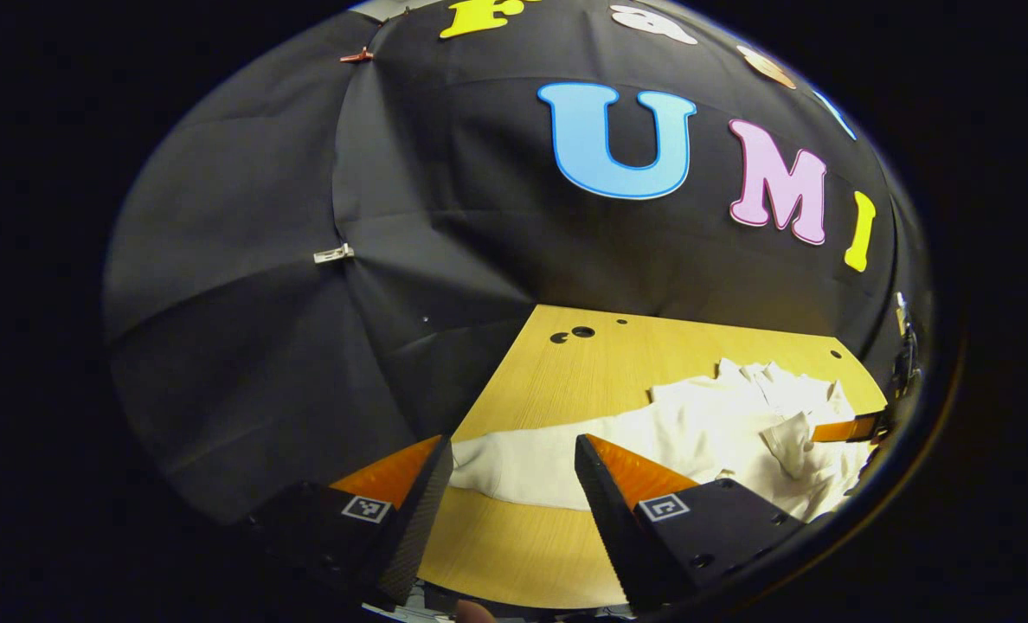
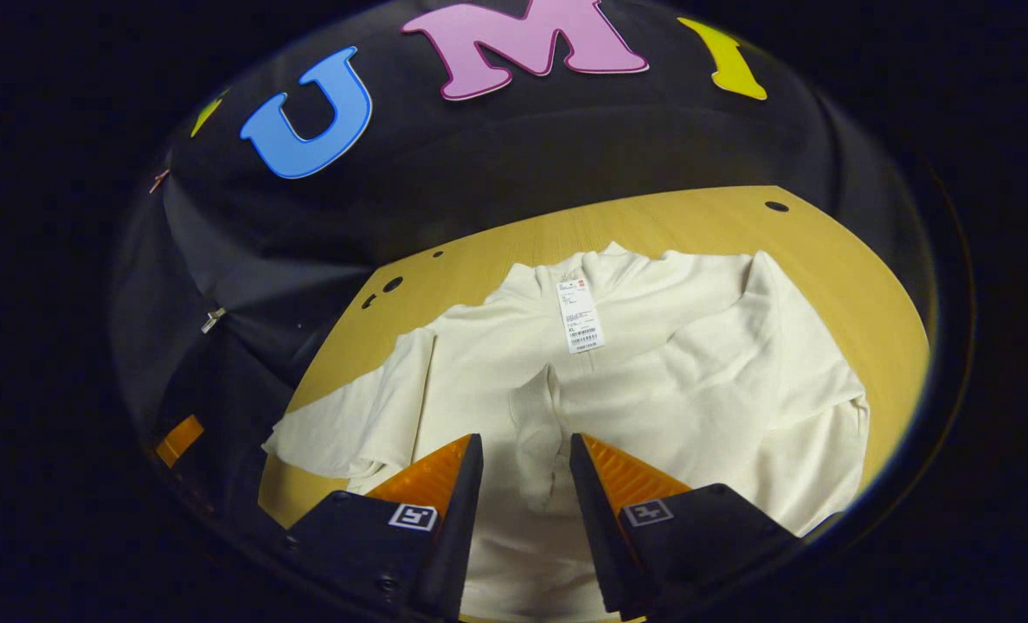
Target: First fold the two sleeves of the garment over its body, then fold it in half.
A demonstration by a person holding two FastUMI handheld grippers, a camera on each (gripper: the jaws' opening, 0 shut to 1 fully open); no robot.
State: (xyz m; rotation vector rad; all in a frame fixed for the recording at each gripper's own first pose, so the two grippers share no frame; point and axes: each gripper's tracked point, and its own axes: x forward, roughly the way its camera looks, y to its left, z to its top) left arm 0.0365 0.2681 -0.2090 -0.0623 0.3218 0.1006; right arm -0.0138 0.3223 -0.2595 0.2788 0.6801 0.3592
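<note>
**Right sleeve folded in, left sleeve waiting**

In the right gripper view, the right gripper point(image 2: 527, 467) sits nearest, its fingers parted to a moderate gap with the cuff end of the right sleeve point(image 2: 538, 433) lying between them; neither finger visibly presses the cloth, so I judge it released or just about to be. That sleeve runs from the right shoulder across the chest toward the middle, so the first sleeve fold looks done. In the left gripper view, the left gripper point(image 1: 514, 472) hangs with its fingers spread wide and holding nothing, just near of the left sleeve point(image 1: 523, 467), which still stretches flat out to the left over the table point(image 1: 600, 355).

The garment point(image 2: 652, 363) lies face up on the table, collar at the far edge, hem toward the camera, a paper tag point(image 2: 580, 316) hanging below the neckline.

To do the next fold well, the left gripper should probably close on the cuff end, taking both cloth layers, lift only enough to clear the body, and carry it right so the crease falls along the shoulder seam, laying it over the first sleeve without dragging the body.

The fabric is off-white, soft and fairly thick, like a knit sweatshirt, with rounded wrinkles rather than sharp creases; it will likely slump and hold folds loosely. The table is smooth light wood with several small dark holes near its far left.
</note>
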